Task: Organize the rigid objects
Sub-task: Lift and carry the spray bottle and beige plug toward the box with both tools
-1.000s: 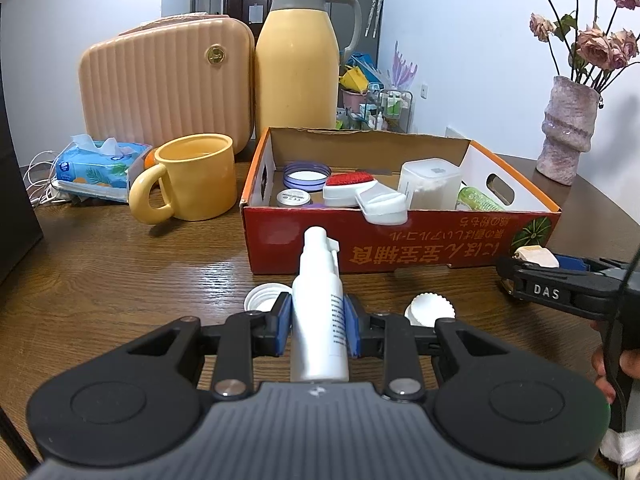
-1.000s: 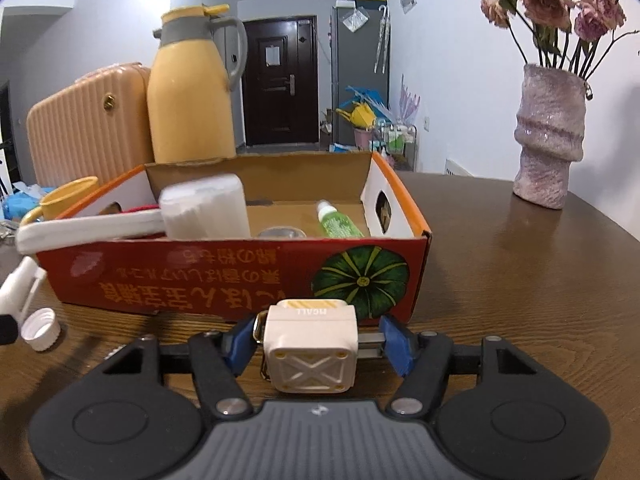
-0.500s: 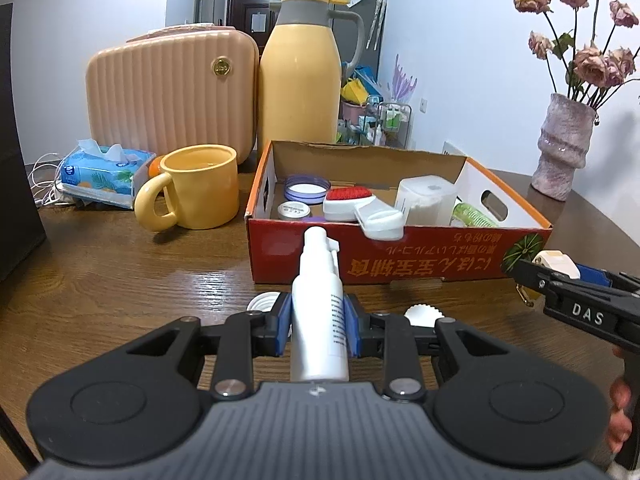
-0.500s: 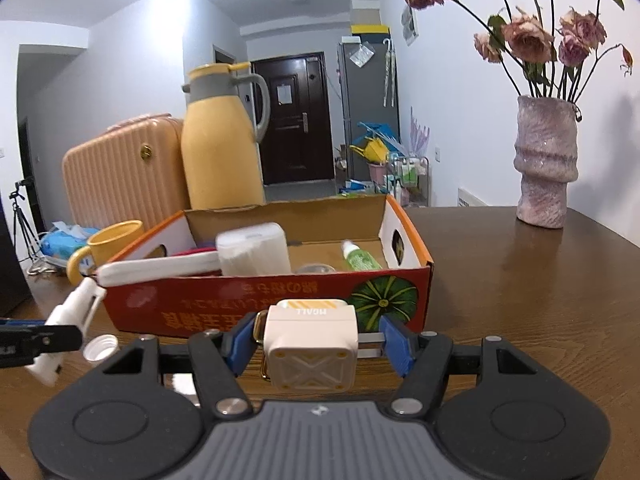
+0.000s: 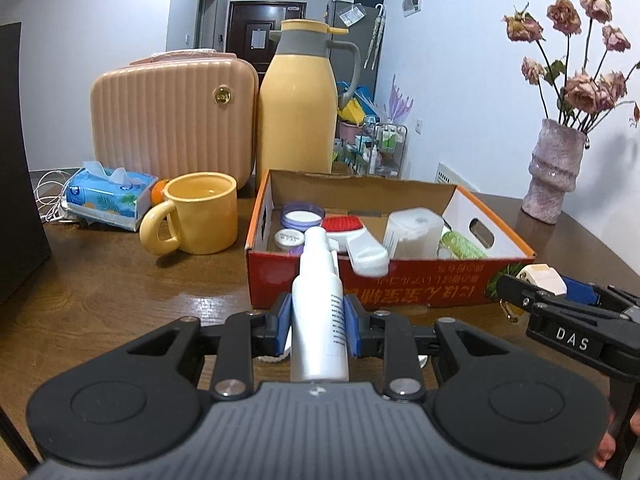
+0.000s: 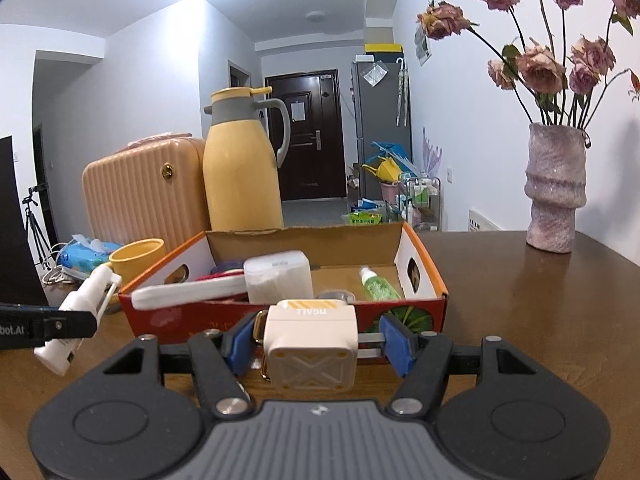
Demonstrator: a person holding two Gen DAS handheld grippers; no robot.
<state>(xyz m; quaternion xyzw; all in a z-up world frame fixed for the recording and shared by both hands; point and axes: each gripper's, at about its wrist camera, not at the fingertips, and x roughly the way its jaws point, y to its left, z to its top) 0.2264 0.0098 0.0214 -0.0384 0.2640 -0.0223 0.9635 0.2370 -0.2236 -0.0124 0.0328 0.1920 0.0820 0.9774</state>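
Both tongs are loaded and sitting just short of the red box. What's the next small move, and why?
Probably carry the left tongs forward over the near wall of the red box, then lower the white spray bottle into it. The bottle is clamped and its nozzle already reaches that wall. The right tongs hold the cream cube just as near, so move one at a time.

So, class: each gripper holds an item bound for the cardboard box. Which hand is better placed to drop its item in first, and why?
Probably the right. The right gripper holds the cream block facing bare floor at the cardboard box's right end; the left gripper's spray bottle faces its crowded end.
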